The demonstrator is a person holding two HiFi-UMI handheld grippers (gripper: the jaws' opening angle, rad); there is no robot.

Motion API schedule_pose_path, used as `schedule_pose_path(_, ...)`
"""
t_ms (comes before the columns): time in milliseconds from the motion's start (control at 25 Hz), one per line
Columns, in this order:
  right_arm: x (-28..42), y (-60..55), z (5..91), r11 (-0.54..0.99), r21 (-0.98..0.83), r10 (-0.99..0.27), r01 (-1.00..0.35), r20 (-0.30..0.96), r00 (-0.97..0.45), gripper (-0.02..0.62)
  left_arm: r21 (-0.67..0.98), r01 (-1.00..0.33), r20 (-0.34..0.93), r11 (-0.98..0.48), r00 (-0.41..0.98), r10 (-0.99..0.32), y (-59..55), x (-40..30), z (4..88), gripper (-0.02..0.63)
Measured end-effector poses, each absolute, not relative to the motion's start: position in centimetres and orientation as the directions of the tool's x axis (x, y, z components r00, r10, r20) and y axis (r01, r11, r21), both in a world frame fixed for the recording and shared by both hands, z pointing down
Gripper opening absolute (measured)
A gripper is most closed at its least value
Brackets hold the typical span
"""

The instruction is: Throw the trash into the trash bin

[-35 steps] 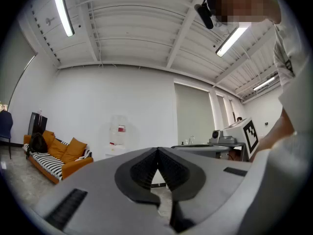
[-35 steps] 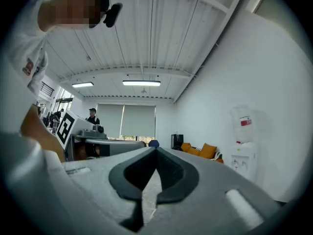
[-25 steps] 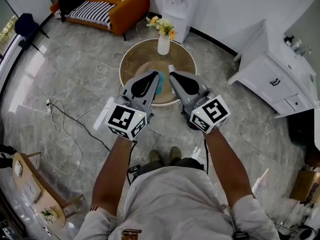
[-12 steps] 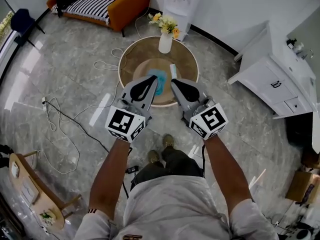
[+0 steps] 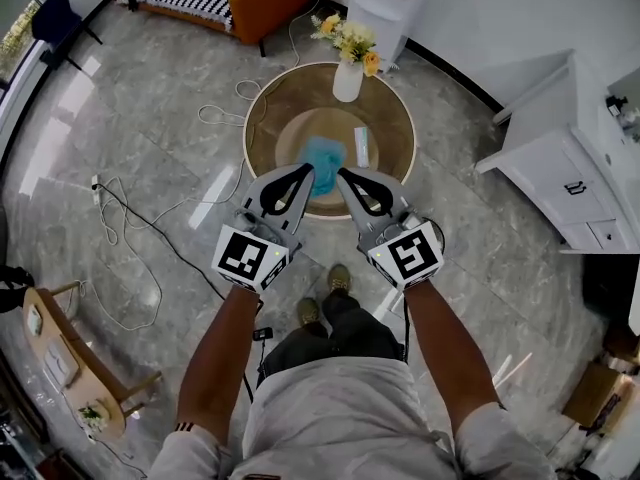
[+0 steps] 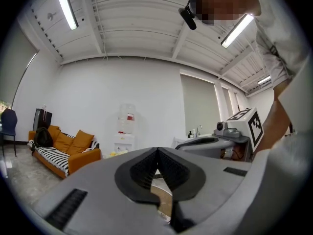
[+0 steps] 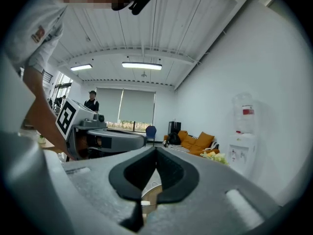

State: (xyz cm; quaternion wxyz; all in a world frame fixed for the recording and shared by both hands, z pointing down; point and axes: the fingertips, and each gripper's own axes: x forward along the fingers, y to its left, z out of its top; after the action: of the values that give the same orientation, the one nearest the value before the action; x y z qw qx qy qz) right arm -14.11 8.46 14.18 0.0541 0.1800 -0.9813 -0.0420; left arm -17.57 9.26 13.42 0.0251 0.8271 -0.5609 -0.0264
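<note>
On the round table (image 5: 275, 103), crumpled blue trash (image 5: 322, 154) lies near the middle, just beside a small white packet (image 5: 362, 148). It looks light, soft and crushable, best pinched at a raised fold. The left claw (image 5: 305, 172) and right claw (image 5: 344, 176) are both pressed together and empty, held level side by side over the table's near edge.

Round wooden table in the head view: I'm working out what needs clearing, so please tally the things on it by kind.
White vase of yellow flowers: 1
Crumpled blue piece of trash: 1
Small flat white rectangular piece: 1
Total: 3
</note>
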Motion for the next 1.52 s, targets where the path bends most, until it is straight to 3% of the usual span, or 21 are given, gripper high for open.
schedule_pose_path(560,-16.1,2.5,23.6,0.960,0.012,-0.278,-0.281,0.185,-0.943,0.002,0.103,-0.964,0.095,-0.245,0.255,-0.962,3.3,-20.4,22.6,0.000)
schedule_pose_path(1520,-21.0,-0.7,39.2,0.938,-0.014,-0.318,-0.346,0.361,-0.876,0.004,0.160,-0.942,0.212,-0.294,0.324,-0.922,0.5,-25.1,37.0,0.000)
